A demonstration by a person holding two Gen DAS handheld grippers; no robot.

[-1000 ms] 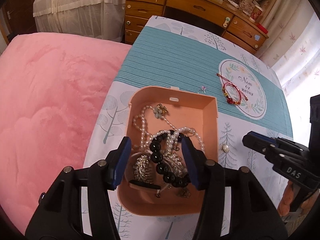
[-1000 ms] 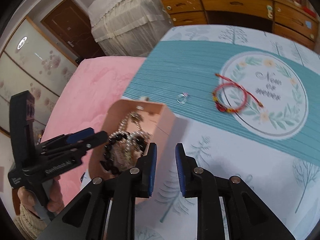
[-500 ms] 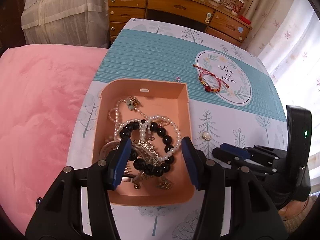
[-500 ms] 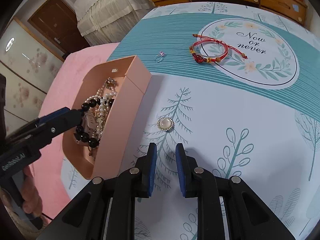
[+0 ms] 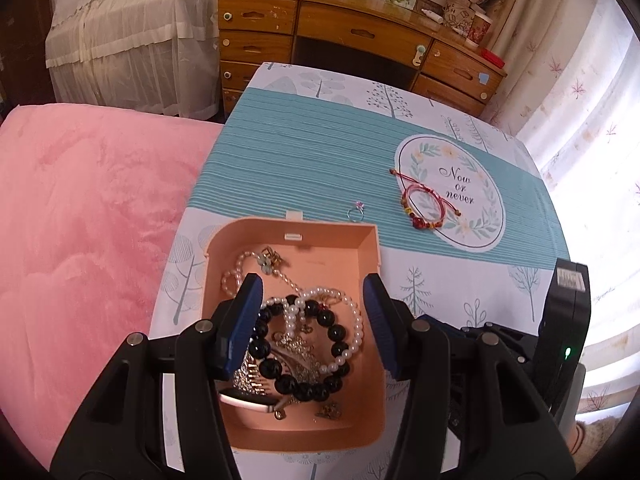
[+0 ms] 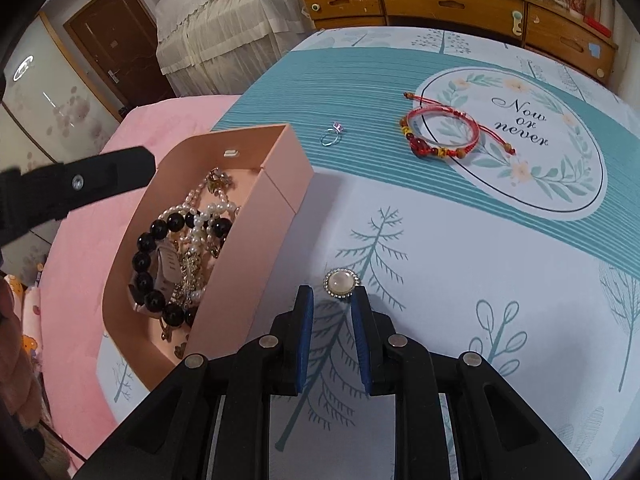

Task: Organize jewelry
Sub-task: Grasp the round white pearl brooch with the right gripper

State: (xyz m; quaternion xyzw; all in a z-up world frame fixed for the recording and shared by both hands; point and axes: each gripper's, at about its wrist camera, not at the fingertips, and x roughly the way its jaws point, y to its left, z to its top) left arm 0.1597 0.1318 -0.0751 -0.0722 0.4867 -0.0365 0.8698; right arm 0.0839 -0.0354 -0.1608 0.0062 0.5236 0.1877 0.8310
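Note:
A pink jewelry box [image 5: 372, 248] [image 6: 276, 200] sits near the table's left edge, holding a black bead bracelet [image 5: 304, 388] [image 6: 144, 272], pearl strands and gold pieces. My left gripper [image 5: 312, 292] is open and empty above the box. A round white brooch [image 6: 342, 283] lies on the cloth right of the box. My right gripper [image 6: 330, 296] is open with a narrow gap, its fingertips just short of the brooch. A red cord bracelet [image 5: 422, 206] [image 6: 444, 134] and a small ring [image 5: 356, 212] [image 6: 333, 135] lie farther out.
The table carries a teal and white tree-print cloth [image 6: 480, 280]. A pink blanket [image 5: 80, 220] borders the table on the left. A wooden desk with drawers [image 5: 360, 40] stands behind the table. White curtains [image 5: 580, 120] hang at the right.
My right gripper has dropped closer to the brooch, its tips now beside it. My left gripper has shifted slightly over the box and stays open.

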